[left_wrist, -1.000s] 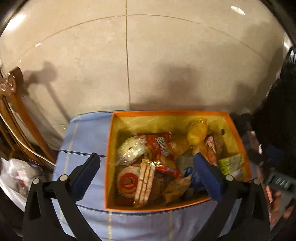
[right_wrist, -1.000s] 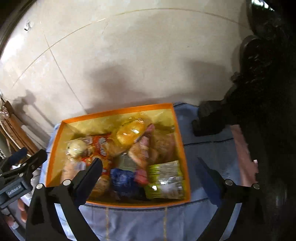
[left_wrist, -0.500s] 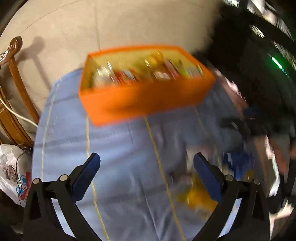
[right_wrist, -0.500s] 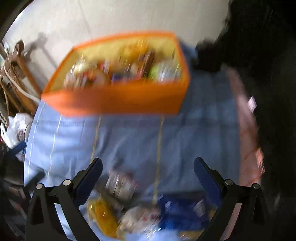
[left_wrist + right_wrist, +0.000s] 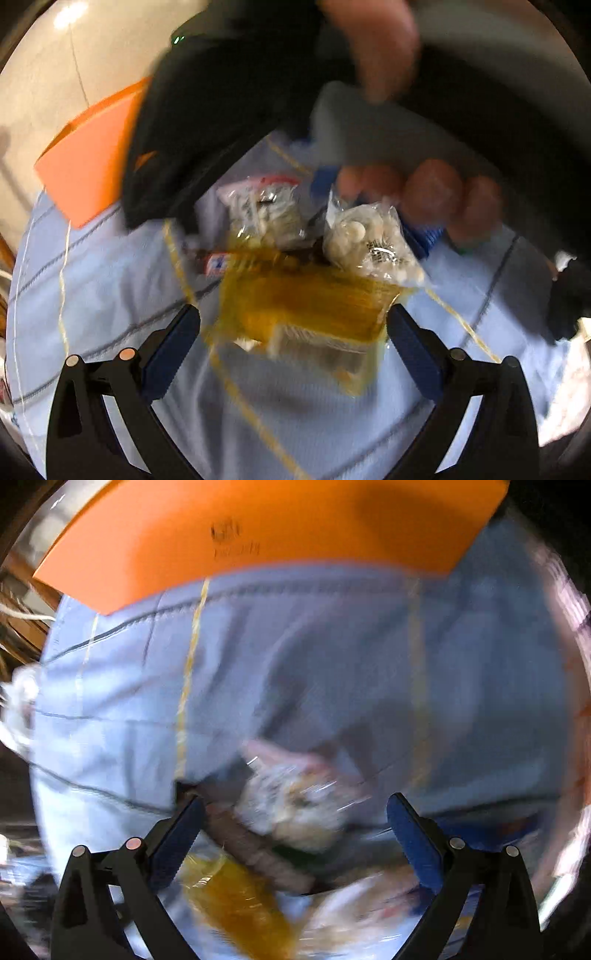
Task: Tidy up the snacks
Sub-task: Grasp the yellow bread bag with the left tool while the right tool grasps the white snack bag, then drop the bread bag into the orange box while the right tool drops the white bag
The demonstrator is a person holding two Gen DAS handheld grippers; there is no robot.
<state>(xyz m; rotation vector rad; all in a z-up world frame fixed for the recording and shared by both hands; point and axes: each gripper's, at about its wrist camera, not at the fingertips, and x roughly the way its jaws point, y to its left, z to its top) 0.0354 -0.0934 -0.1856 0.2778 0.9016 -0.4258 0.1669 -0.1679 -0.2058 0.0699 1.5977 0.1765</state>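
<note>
An orange box (image 5: 88, 155) stands at the far end of a blue cloth (image 5: 110, 280); its near wall fills the top of the right wrist view (image 5: 280, 528). Loose snack packets lie on the cloth near me. In the left wrist view my open left gripper (image 5: 293, 332) straddles a yellow packet (image 5: 306, 306), without touching it; two clear bags of white sweets (image 5: 369, 240) lie beyond, with a brown bar (image 5: 214, 260). My open right gripper (image 5: 293, 823) hovers over a blurred clear bag (image 5: 295, 805), a brown bar (image 5: 255, 845) and a yellow packet (image 5: 236, 901).
The hand on the other gripper (image 5: 436, 192) and its dark body (image 5: 207, 122) cross the top of the left wrist view, hiding most of the box. A wooden chair (image 5: 22, 602) and a white bag (image 5: 18, 701) stand off the cloth's left edge.
Both grippers have pulled back from above the box and dropped low over the loose packets at the near end of the cloth. Both stay open. The views are motion-blurred.
</note>
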